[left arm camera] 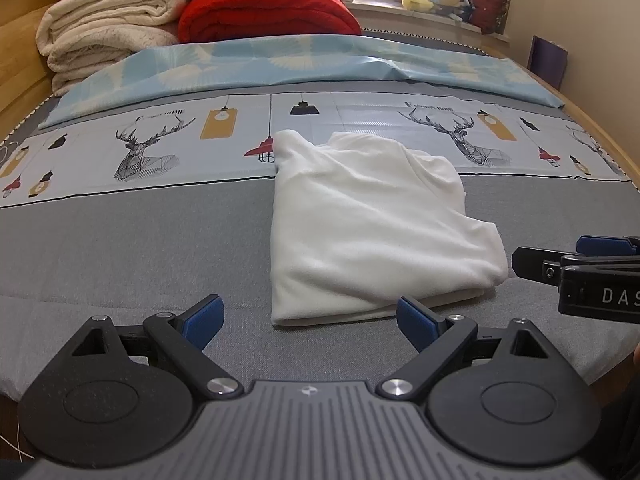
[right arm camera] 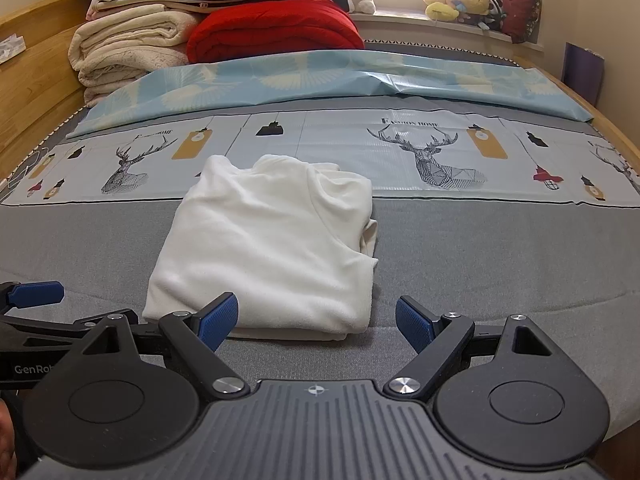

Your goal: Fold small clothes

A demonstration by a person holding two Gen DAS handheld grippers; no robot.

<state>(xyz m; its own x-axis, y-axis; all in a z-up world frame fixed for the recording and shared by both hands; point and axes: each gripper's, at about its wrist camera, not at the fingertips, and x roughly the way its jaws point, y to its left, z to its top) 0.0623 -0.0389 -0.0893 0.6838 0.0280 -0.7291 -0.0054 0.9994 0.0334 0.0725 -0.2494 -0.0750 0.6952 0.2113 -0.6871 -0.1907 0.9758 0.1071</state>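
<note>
A small white garment [left arm camera: 372, 228] lies folded into a thick rectangle on the grey bed cover [left arm camera: 140, 248]; the right wrist view shows the same garment [right arm camera: 272, 248] just ahead. My left gripper [left arm camera: 310, 326] is open, its blue pads spread wide at the garment's near edge, holding nothing. My right gripper [right arm camera: 316, 322] is open too, with the garment's near edge between and just beyond its pads. The right gripper's side [left arm camera: 580, 268] shows at the garment's right, and the left gripper's finger [right arm camera: 36, 294] shows at its left.
A deer-print sheet [left arm camera: 152, 148] and a light blue sheet [left arm camera: 280, 64] cross the bed behind the garment. Folded cream blankets [left arm camera: 108, 28] and a red quilt [left arm camera: 268, 12] are stacked at the head. Plush toys [right arm camera: 460, 0] line the windowsill. Wooden bed rails [right arm camera: 36, 76] run along both sides.
</note>
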